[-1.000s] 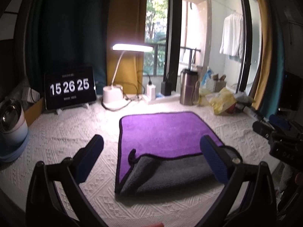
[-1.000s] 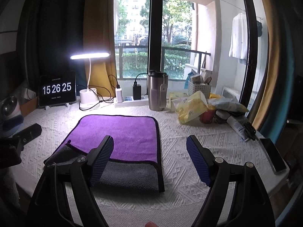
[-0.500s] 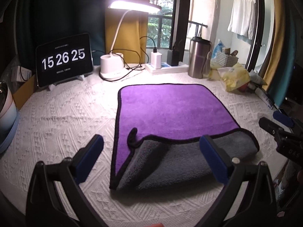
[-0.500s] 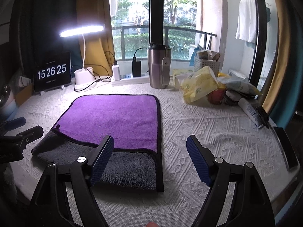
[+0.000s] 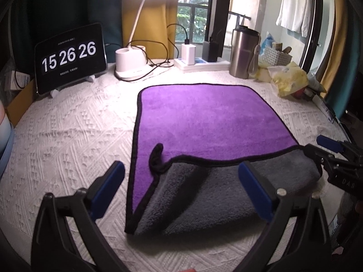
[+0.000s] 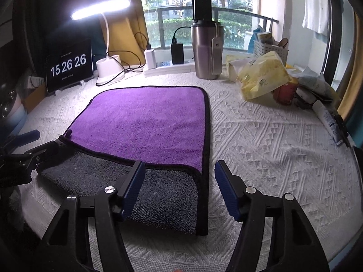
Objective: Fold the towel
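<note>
A purple towel (image 5: 204, 122) with a black border lies flat on the white table cover, its near edge folded over to show the grey underside (image 5: 204, 195). It also shows in the right wrist view (image 6: 147, 122), grey flap (image 6: 136, 185) nearest. My left gripper (image 5: 181, 176) is open and empty, low over the near left corner of the flap. My right gripper (image 6: 178, 174) is open and empty, its jaws either side of the towel's near right corner. The right gripper shows at the left view's right edge (image 5: 333, 156), the left gripper at the right view's left edge (image 6: 27, 149).
At the back stand a clock tablet (image 5: 70, 56), a lit desk lamp (image 5: 133, 63), chargers on a power strip (image 5: 199, 62) and a steel tumbler (image 6: 206, 49). Yellow bags (image 6: 263, 77), a tube (image 6: 326, 117) and clutter sit at the right. White cover (image 6: 272, 147) lies right of the towel.
Both grippers have moved forward and down toward the towel's folded near edge. The right gripper's jaws have narrowed somewhat. The towel has not moved.
</note>
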Motion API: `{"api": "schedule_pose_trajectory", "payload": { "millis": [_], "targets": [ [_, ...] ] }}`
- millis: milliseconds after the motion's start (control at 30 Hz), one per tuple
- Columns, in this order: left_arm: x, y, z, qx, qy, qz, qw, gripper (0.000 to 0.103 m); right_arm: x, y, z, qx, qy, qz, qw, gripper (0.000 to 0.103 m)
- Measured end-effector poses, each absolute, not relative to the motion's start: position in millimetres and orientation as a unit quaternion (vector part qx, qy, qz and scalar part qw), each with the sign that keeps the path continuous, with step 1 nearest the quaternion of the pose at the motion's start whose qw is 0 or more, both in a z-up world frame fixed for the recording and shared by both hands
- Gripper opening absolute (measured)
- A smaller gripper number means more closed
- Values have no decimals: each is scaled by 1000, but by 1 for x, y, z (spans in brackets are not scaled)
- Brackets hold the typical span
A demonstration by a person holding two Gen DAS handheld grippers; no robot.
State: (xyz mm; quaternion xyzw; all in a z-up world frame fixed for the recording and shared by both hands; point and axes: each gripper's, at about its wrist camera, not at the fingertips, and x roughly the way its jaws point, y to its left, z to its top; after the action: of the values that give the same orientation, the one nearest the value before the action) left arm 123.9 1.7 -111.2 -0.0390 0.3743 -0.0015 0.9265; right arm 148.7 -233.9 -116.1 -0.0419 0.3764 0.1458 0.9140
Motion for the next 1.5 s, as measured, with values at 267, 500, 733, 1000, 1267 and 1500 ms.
{"api": "schedule_pose_trajectory", "payload": {
  "millis": [267,500,733,1000,1267,1500],
  "targets": [
    [134,-1,-128,-31,408,-11,913,74,160,-236,-129,-44,402,154,901,51],
    [135,-7,-140,-16,425,-19,905,48,163,-229,-139,-69,422,155,891,39],
    [129,-2,-138,-31,416,-35,908,21,156,-215,-142,-113,412,161,890,8],
    [115,-3,-120,-33,386,-45,921,11,144,-215,-124,-114,378,160,905,7],
    [107,0,-96,-40,350,-45,935,11,133,-213,-98,-120,331,152,924,7],
    [110,6,-83,-48,332,-42,941,11,138,-211,-82,-113,311,152,931,7]
  ]
}}
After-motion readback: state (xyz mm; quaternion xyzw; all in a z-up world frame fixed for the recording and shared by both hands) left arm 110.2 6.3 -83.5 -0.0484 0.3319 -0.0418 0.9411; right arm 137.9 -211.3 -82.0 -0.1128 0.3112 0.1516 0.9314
